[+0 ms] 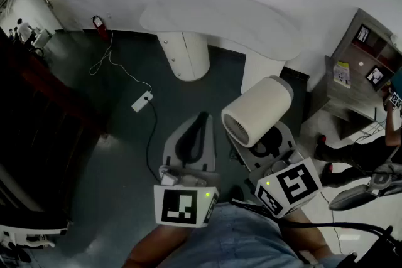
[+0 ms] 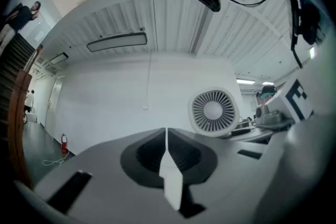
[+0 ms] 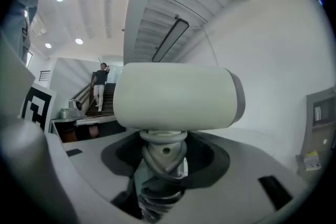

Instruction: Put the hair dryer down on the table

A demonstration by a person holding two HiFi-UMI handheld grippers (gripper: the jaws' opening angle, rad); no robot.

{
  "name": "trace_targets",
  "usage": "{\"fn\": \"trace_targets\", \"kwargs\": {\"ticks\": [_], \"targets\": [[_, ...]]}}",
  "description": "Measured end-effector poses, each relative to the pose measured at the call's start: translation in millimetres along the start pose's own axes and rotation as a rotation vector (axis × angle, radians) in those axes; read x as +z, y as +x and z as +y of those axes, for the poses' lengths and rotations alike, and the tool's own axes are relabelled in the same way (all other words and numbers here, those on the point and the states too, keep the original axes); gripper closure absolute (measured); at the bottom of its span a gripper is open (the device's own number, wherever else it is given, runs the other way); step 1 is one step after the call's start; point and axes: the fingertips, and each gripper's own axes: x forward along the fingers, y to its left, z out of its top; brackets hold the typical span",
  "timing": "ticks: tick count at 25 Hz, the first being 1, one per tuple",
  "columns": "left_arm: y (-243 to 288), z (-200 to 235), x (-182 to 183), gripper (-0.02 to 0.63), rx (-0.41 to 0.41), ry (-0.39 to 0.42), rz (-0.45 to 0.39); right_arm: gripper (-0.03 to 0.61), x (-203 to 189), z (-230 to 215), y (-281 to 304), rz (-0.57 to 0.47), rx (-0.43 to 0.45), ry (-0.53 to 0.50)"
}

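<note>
- A large indoor hall, office or lab; which of the two cannot be told.
- A high white slatted ceiling [image 2: 173,23] carries a long lamp [image 2: 116,42].
- A wide dark floor [image 1: 94,141] leads to a staircase [image 3: 105,105] with a person [image 3: 98,84] on it.
- A curved white desk [image 1: 220,16] stands on a round pedestal [image 1: 185,54].
- A fire extinguisher [image 1: 99,23] sits by the white wall, and a power strip [image 1: 142,101] lies on the floor.
- A grey shelf unit [image 1: 358,72] holds printed cards.

hair dryer handle [image 3: 160,162]: lower end blurred, cut off at bottom edge
person on stairs [image 3: 98,89]: too small for detail
</note>
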Motion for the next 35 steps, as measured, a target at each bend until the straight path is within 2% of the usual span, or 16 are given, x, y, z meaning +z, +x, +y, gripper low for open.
{"fn": "trace_targets", "kwargs": {"ticks": [12,18,20,28,35], "targets": [[2,-2,-3,0.597,0.008,-0.003,0.000,0.356,-2,-4,-1,0.000,0.005,0.004],[5,-10,-18,0.597,0.018,-0.020,0.036,0.356,-12,-9,-6,0.018,0.030,0.032],[10,-16,-16,0.597,0.022,-0.039,0.040,0.356,-11,-13,-6,0.015,0.041,0.038],[31,-32,-21,0.597,0.056,-0.022,0.046,0.356,-15,-44,-10,0.013,0.074,0.054],[43,-46,-33,0.597,0.067,-0.016,0.084,0.356,-22,-65,-11,0.020,0.086,0.069]]}}
